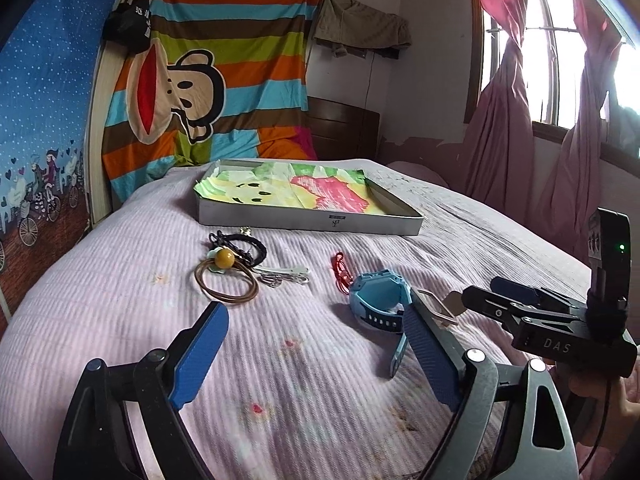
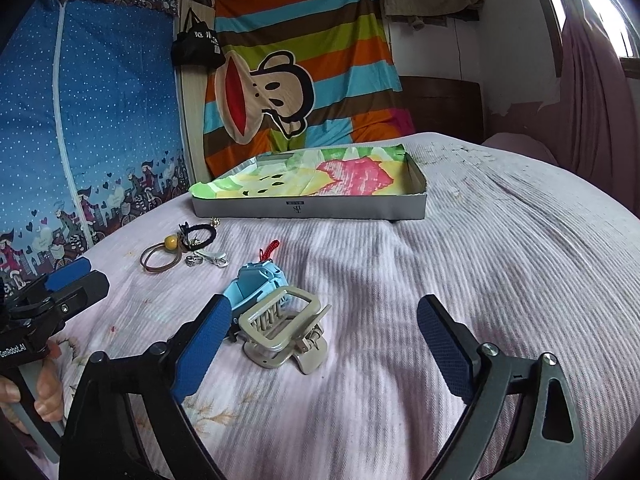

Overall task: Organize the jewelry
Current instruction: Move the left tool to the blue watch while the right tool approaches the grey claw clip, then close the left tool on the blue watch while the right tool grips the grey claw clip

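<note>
The left gripper (image 1: 316, 356) stands wide over bare pink bedspread (image 1: 120, 280), nothing between its jaws; the blue watch (image 1: 378, 300) lies against its right finger, with the brown hair tie (image 1: 226, 286), black hair band (image 1: 240, 246), silver clips (image 1: 286, 276) and red cord (image 1: 340, 272) ahead. The right gripper (image 2: 324, 350) also stands wide, the grey claw clip (image 2: 282, 326) just inside its left finger, untouched. Beyond both, across open bedspread, the shallow box (image 2: 312, 208) holds only a colourful cloth (image 2: 320, 174).
</note>
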